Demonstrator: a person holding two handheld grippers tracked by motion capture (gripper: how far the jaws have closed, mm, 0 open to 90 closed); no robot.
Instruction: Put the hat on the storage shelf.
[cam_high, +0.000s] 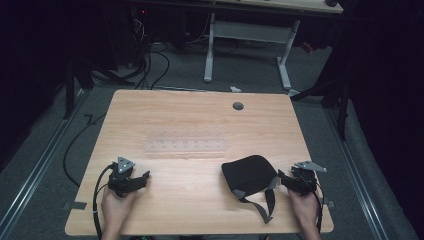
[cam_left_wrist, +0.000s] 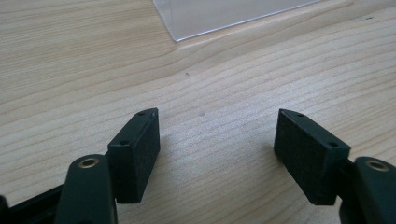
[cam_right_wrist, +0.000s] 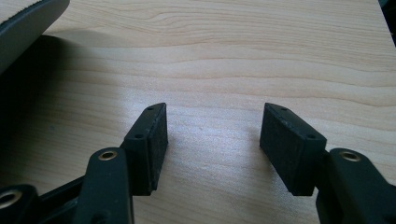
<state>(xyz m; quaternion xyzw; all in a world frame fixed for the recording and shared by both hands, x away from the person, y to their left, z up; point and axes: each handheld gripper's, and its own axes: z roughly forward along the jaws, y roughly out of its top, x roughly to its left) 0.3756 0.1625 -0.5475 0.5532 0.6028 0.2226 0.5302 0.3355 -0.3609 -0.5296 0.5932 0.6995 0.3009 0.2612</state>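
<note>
High view, black pouch (cam_high: 248, 173) beside right hand-held gripper (cam_high: 289, 181), left hand-held gripper (cam_high: 142, 179), both wide, holding nothing

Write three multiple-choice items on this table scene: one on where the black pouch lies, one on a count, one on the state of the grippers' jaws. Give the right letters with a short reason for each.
1. Where does the black pouch lie on the table?
A. near the right gripper
B. at the far left corner
C. on the clear ruler

2. How many things lie on the wooden top, the grippers aside?
A. two
B. four
C. six

3. How do the jaws of the left gripper stand?
A. closed on the ruler
B. apart with only bare wood between them
C. closed on a strap

Key: 1 A, the high view shows the pouch just beside the right gripper. 2 A, the pouch and the ruler. 3 B, the left gripper view shows a wide gap over wood.
</note>
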